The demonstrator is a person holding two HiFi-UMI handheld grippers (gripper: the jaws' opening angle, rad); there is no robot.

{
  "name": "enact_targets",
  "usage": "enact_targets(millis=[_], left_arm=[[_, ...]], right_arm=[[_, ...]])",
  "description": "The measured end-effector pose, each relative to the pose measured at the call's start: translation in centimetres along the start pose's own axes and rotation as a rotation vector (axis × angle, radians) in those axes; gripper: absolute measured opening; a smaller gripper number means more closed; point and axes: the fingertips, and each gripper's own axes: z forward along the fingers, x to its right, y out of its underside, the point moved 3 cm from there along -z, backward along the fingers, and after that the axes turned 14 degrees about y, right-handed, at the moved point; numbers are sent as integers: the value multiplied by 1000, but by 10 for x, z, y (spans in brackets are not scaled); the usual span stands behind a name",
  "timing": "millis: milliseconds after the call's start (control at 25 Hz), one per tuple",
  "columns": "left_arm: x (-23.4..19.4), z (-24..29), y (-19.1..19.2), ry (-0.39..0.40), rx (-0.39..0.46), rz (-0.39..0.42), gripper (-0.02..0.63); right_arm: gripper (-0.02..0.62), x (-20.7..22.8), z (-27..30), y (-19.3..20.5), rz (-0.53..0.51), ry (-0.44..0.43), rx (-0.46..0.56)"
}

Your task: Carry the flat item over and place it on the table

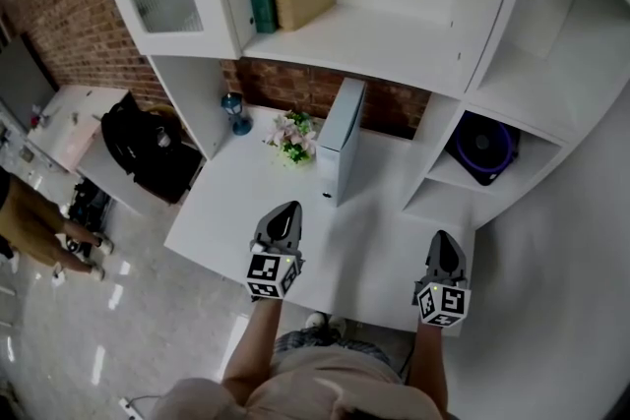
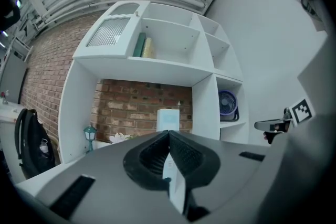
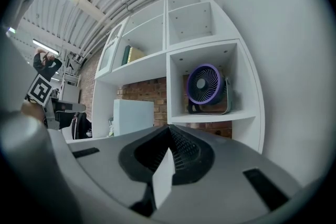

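**Flat item (image 1: 342,139) upright on table (image 1: 241,197)**

Standing on edge near the table's back edge. Hovering over the near edge: left gripper (image 1: 287,210), right gripper (image 1: 443,238), jaws pressed together, empty. Fitting pre-pickup or post-placement alike; avoiding knocks, tipping seeming likely.

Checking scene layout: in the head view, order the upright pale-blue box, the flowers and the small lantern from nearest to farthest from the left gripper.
1. Pale-blue box, standing upright ahead-right of the left gripper.
2. Flowers, left of the box, farther back.
3. Lantern, farthest back and to the left.
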Motion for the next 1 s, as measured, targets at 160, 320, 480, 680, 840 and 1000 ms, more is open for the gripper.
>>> enact_targets(millis=[160, 320, 480, 680, 840, 1000], left_arm=[[-1, 2, -5, 6, 21, 7, 28], [-6, 4, -6, 6, 25, 13, 28], [-8, 7, -5, 10, 22, 15, 28], [-10, 7, -7, 13, 16, 25, 28], [-11, 9, -8, 25, 23, 22, 28], [-10, 12, -7, 36, 23, 19, 28]], right_arm=[[15, 4, -1, -2, 0, 3, 9], [15, 5, 2, -4, -11, 5, 16], [15, 8, 5, -4, -27, 24, 23], [14, 7, 7, -5, -46, 22, 14], [14, 4, 7, -6, -45, 16, 11], [14, 3, 6, -3, -43, 16, 0]])
